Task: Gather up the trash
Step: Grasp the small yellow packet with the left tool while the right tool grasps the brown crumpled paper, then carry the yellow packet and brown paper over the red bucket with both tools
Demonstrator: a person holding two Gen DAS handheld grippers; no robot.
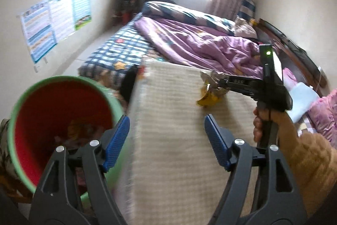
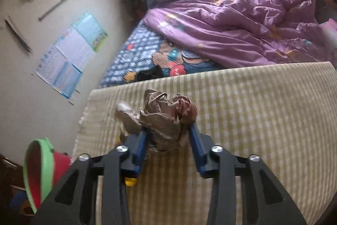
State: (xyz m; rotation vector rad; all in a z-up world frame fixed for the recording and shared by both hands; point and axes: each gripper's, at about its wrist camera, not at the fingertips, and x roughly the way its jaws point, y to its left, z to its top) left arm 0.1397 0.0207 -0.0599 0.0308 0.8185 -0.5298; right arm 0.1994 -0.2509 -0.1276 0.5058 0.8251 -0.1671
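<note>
- The step in hand seems to be the pick-up: the right gripper [image 2: 168,136] has its two blue fingers [image 2: 140,147] on both sides of a crumpled brown paper wad [image 2: 164,117], on the checked cloth [image 2: 252,119] that covers the surface.
- Its jaws are partly closed and the pads appear to press the wad, so I judge it is gripped. No earlier picture is there to compare.
- The next move, I think, calls for lifting the wad and carrying it to the red bin with green rim [image 2: 36,174], which stands low and to the left of this gripper, beyond the cloth's edge.
- The left gripper [image 1: 167,138] is widely open and holds nothing. The bin [image 1: 61,130] is just beside its left finger, with some trash already inside.
- Ahead and to the right of the left gripper, a yellow wrapper [image 1: 207,100] lies under the wad.
</note>
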